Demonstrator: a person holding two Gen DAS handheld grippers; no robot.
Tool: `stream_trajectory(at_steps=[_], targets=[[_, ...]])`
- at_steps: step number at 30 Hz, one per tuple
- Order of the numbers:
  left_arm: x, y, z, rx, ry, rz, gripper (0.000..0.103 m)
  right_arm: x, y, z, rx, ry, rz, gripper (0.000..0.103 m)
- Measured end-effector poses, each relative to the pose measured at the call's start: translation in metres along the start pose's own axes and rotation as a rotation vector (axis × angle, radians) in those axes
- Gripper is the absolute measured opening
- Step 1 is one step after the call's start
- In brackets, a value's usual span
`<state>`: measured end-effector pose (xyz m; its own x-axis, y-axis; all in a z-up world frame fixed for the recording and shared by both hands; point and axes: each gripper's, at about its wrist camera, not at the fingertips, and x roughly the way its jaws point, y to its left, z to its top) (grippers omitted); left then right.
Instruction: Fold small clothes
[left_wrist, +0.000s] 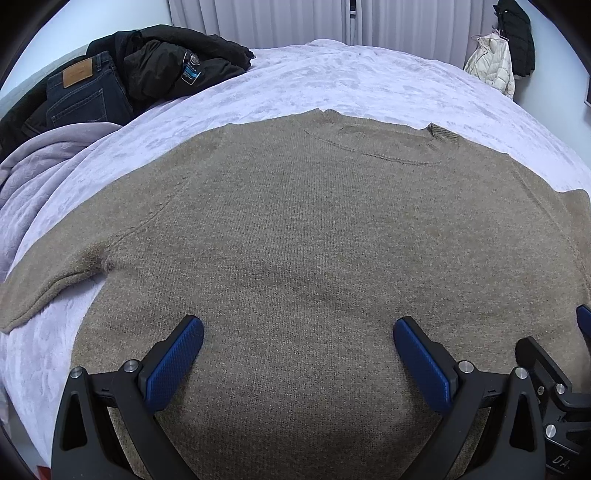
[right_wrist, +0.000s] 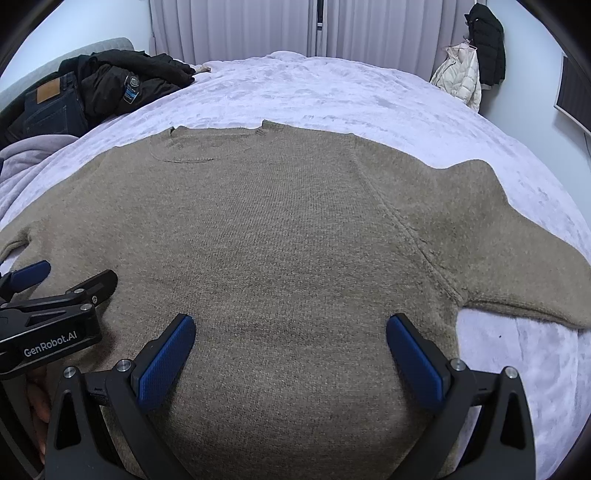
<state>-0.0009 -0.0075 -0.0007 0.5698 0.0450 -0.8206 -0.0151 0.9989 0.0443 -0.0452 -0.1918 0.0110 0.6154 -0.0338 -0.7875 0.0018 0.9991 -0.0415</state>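
My left gripper (left_wrist: 298, 334) and right gripper (right_wrist: 290, 332) hover side by side over the sweater (left_wrist: 314, 240) — both released, jaws spread wide, gripping nothing.

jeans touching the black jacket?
Touching. Left wrist view: the jeans lie directly against the black jacket, edges overlapping with no blanket showing between.

Taupe-brown knit sweater (left_wrist: 295, 240), fine ribbed texture, darker ribbing inside the collar. Pale lilac bed cover (left_wrist: 332, 81) beneath it, mottled with a crushed sheen. Beyond the sweater's collar: dark indigo jeans (left_wrist: 86, 92) with a tan leather patch, black jacket (left_wrist: 173, 62) bearing a blue label, cream puffer coat (left_wrist: 491, 62), white pleated curtains (left_wrist: 280, 22). Blue cross-hatched pads on black fingers (left_wrist: 181, 354).
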Motion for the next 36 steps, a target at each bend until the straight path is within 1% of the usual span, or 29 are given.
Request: stream_trajectory(at_steps=[16, 21, 26, 27, 30, 31, 33, 36], targets=[[0.000, -0.002, -0.001, -0.002, -0.001, 0.014, 0.103, -0.002, -0.002, -0.001, 0.002, -0.009, 0.008, 0.103], [-0.002, -0.004, 0.000, 0.007, 0.006, 0.038, 0.103, -0.002, -0.002, -0.001, 0.001, -0.007, 0.007, 0.103], [-0.011, -0.010, 0.007, 0.019, 0.027, 0.078, 0.103, -0.001, -0.005, 0.005, -0.001, 0.039, 0.032, 0.103], [-0.014, -0.012, 0.009, 0.019, 0.029, 0.070, 0.103, -0.003, -0.007, 0.007, 0.002, 0.048, 0.048, 0.103], [-0.024, -0.026, 0.018, 0.014, 0.044, -0.026, 0.103, -0.013, -0.019, 0.008, 0.032, 0.047, 0.108, 0.103], [-0.028, -0.034, 0.022, 0.018, 0.045, -0.052, 0.103, -0.017, -0.024, 0.009, 0.044, 0.040, 0.114, 0.103], [-0.035, -0.051, 0.030, 0.034, 0.029, -0.091, 0.103, -0.027, -0.040, 0.011, 0.070, 0.013, 0.087, 0.103], [-0.043, -0.088, 0.042, 0.082, 0.019, -0.144, 0.103, -0.040, -0.070, 0.016, 0.111, -0.030, 0.015, 0.103]])
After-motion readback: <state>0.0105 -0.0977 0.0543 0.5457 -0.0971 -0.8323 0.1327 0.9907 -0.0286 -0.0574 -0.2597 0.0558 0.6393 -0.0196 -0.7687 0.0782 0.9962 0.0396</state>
